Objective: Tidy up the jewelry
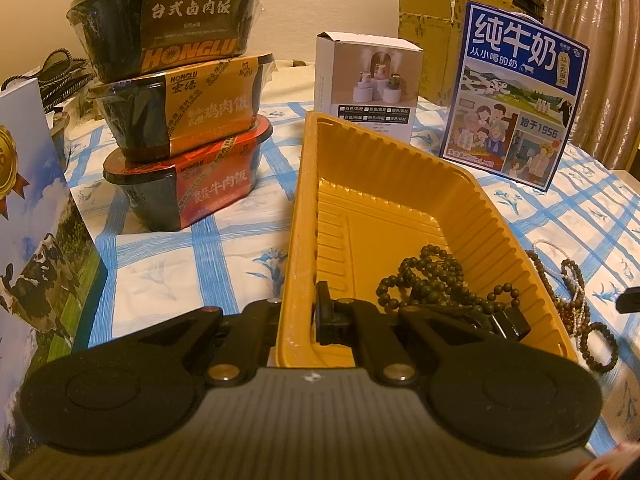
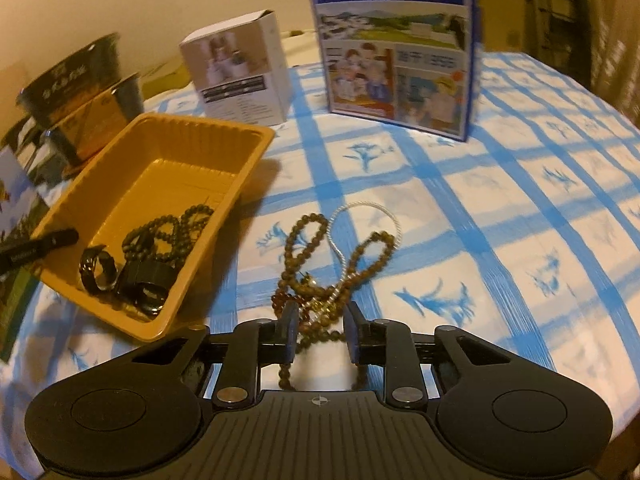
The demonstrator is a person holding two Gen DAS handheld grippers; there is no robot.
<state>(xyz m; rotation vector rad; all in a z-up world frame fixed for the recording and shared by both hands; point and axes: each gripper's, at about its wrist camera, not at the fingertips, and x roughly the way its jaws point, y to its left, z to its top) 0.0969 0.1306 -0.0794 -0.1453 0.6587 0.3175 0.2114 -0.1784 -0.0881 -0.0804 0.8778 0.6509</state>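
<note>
The left gripper is clamped on the near wall of the yellow tray, steadying it. The right gripper stands apart, straddling the tangled beads on the bench just beside the tray's right edge. Close low around the thickest cluster, so the white cord lifts too.

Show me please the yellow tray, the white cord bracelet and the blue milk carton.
yellow tray (image 2: 256, 133), right wrist view, far rim.
white cord bracelet (image 2: 394, 220), right wrist view, right side of loop.
blue milk carton (image 1: 516, 92), left wrist view, front face.
</note>
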